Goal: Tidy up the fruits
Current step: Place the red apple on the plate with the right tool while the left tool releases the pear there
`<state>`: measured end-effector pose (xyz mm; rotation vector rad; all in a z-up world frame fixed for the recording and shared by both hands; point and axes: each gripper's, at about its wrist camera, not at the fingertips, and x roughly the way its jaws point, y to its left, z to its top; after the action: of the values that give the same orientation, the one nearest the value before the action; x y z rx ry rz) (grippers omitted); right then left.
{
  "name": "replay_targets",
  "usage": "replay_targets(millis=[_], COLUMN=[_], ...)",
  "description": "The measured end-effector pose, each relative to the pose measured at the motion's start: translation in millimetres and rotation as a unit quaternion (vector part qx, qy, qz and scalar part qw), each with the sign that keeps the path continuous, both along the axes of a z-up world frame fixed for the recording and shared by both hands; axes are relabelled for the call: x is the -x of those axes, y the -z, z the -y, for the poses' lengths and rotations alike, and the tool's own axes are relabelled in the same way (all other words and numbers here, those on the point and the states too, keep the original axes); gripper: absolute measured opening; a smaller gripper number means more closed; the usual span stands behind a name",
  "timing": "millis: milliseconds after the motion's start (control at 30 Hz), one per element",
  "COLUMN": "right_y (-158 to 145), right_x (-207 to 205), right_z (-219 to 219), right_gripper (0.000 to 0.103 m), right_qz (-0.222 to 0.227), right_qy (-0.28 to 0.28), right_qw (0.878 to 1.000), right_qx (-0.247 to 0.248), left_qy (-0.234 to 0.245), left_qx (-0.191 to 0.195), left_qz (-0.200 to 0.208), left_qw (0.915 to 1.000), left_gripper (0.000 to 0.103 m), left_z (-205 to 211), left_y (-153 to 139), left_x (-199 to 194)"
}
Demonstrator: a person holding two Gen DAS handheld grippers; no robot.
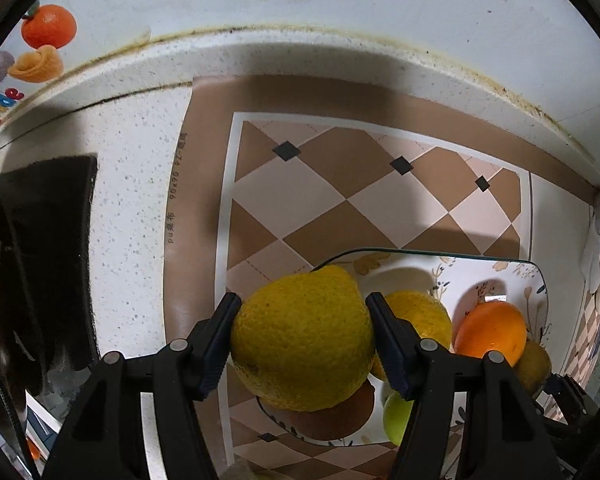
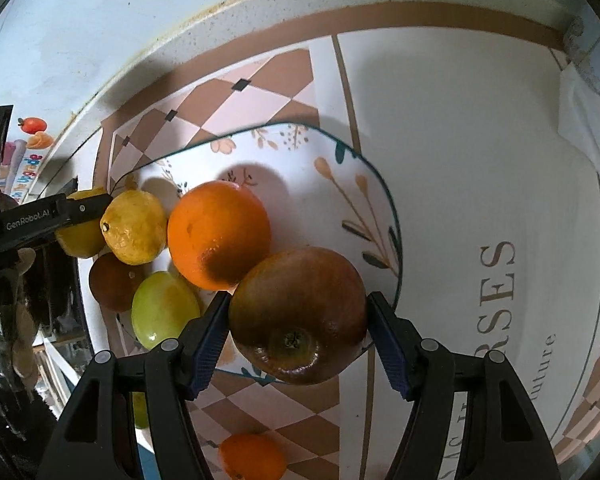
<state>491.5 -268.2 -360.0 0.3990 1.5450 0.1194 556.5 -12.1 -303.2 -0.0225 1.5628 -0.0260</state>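
Observation:
My left gripper [image 1: 302,340] is shut on a large yellow lemon [image 1: 300,336], held over the left edge of a floral plate [image 1: 500,276]. The plate holds another lemon [image 1: 424,316], an orange [image 1: 492,332], a brown fruit [image 1: 340,416] and a green fruit [image 1: 396,416]. My right gripper [image 2: 298,328] is shut on a dark red-brown apple [image 2: 300,316], over the plate's near right rim [image 2: 380,184]. In the right wrist view the plate carries a lemon [image 2: 136,228], an orange [image 2: 220,236], a green fruit [image 2: 164,308] and a brown fruit [image 2: 112,280]. The left gripper's finger [image 2: 80,208] shows there with its lemon [image 2: 80,240].
A small orange [image 2: 252,456] lies on the checkered mat [image 1: 340,184] in front of the plate. A dark cloth-like object [image 1: 40,260] sits to the left on the speckled counter [image 1: 140,200]. The white wall [image 1: 340,0] runs behind. A white napkin [image 2: 588,120] lies at the far right.

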Motion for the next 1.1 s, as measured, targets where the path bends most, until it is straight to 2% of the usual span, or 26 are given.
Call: replay_targets(millis=[33, 67, 100, 233, 400, 600, 900, 1100], right_y=[-1, -3, -5, -18, -36, -67, -117, -146], right_x=[0, 0, 0, -1, 10, 39, 100, 144], right_z=[-1, -2, -3, -8, -11, -14, -31, -43], right_gripper=[0.085, 0.09, 0.095, 0.095, 0.095, 0.095, 0.095, 0.095], right_qz=[-0.002, 0.001, 0.002, 0.014, 0.034, 0.062, 0.113, 0.148], right_qy=[-0.002, -0.003, -0.006, -0.021, -0.028, -0.015, 0.0, 0.011], right_qw=[1.0, 1.0, 1.0, 0.999, 0.997, 0.994, 0.987, 0.982], right_qx=[-0.005, -0.006, 0.0, 0.029, 0.068, 0.09, 0.113, 0.119], left_qy=[0.0, 0.001, 0.001, -0.01, -0.017, -0.013, 0.008, 0.024], left_qx=[-0.002, -0.004, -0.005, -0.008, -0.016, -0.042, -0.036, -0.037], left_qz=[0.005, 0.009, 0.014, 0.034, 0.07, 0.121, 0.185, 0.214], left_qw=[1.0, 1.0, 0.9999, 0.9993, 0.9972, 0.9916, 0.982, 0.9759], left_gripper=[0.076, 0.088, 0.091, 0.091, 0.091, 0.091, 0.091, 0.091], left_z=[-1, -2, -3, -7, -11, -3, 1, -3], left_y=[-1, -3, -6, -21, -48, -74, -117, -141], left_x=[0, 0, 0, 2, 24, 81, 158, 201])
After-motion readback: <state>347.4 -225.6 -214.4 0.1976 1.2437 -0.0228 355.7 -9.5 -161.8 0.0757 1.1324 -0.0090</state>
